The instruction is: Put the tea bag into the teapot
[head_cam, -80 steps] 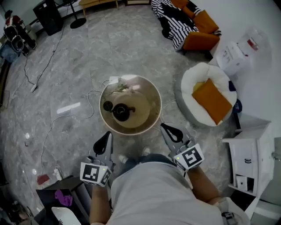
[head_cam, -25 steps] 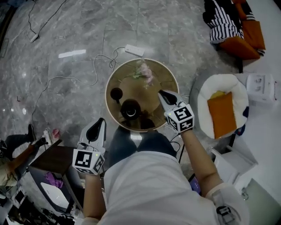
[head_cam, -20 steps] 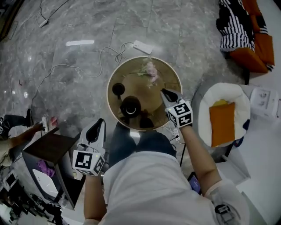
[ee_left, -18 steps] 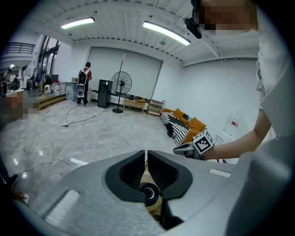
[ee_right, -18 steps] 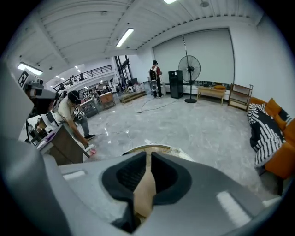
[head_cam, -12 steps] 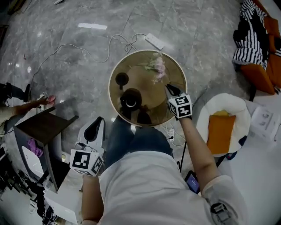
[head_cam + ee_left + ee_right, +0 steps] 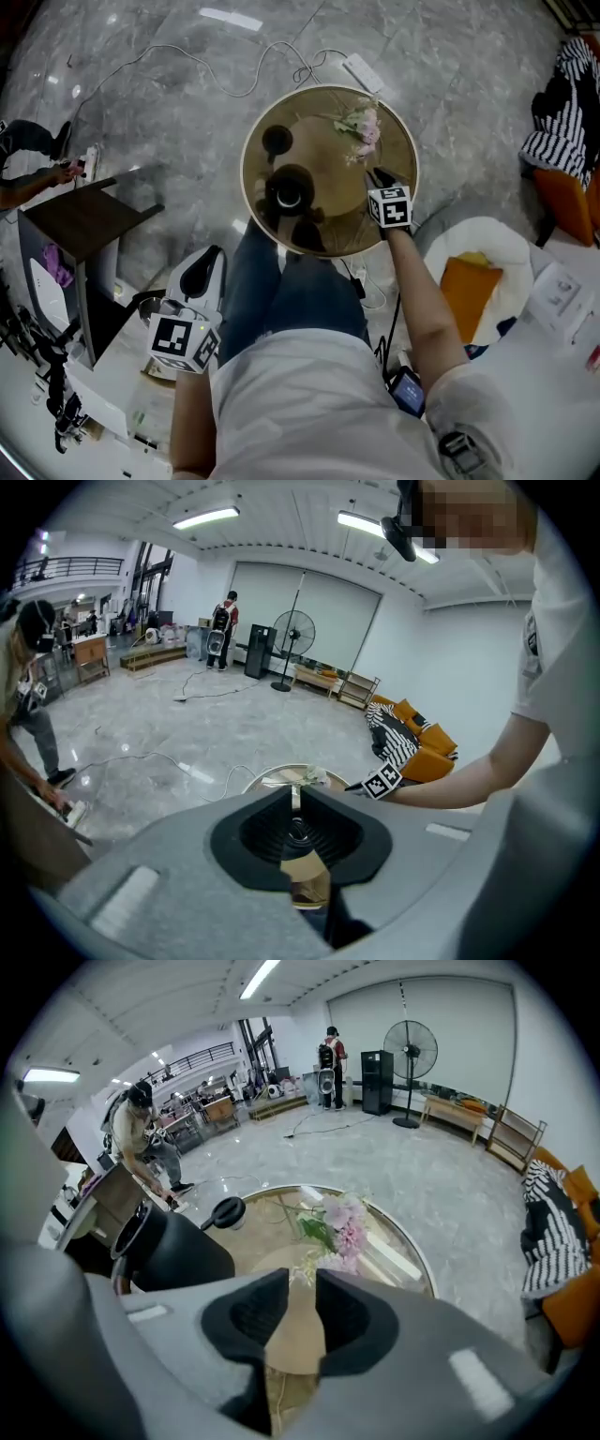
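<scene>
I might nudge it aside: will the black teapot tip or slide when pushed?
Probably not tip: the black teapot looks squat and wide. It may well slide, since the table top looks smooth and glossy.

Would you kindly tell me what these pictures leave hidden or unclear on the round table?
Tea bag: none recognisable in any view; too small, or hidden.
Teapot contents: head view too small, right gripper view shows only its side.
Table, near edge: right gripper view, covered by the right gripper body.
</scene>
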Available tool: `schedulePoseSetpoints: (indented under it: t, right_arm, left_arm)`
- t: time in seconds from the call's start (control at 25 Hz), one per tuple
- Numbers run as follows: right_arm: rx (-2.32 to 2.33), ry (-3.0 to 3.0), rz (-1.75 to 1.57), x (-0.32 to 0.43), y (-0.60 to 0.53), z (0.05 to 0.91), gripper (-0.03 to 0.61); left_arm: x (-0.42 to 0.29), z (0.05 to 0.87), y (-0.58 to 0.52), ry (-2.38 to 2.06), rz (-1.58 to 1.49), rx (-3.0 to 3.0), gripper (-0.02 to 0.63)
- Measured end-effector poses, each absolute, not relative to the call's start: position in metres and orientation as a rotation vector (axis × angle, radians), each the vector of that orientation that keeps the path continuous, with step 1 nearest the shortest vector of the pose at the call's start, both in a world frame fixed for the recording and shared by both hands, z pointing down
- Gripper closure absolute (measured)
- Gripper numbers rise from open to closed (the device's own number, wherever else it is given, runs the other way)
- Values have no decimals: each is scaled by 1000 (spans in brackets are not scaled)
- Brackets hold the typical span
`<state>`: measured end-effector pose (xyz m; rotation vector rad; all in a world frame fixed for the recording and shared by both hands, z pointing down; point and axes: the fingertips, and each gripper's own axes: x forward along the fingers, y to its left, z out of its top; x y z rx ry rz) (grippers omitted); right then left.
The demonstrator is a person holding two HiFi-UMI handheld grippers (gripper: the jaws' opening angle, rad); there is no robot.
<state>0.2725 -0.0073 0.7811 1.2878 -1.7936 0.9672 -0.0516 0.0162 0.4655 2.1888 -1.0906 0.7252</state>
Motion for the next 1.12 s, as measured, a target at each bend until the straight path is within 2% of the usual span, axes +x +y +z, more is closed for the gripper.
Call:
schedulePoseSetpoints:
  t: [0.76, 1.12]
  right_arm:
    - [1152, -1698, 968, 278, -14, 893, 497]
    - [1124, -1664, 944, 286, -18, 916, 504]
  left_arm:
    - [-42, 535, 55, -1048, 773, 2040, 601]
    - [-34, 546, 64, -1051, 786, 1995, 602]
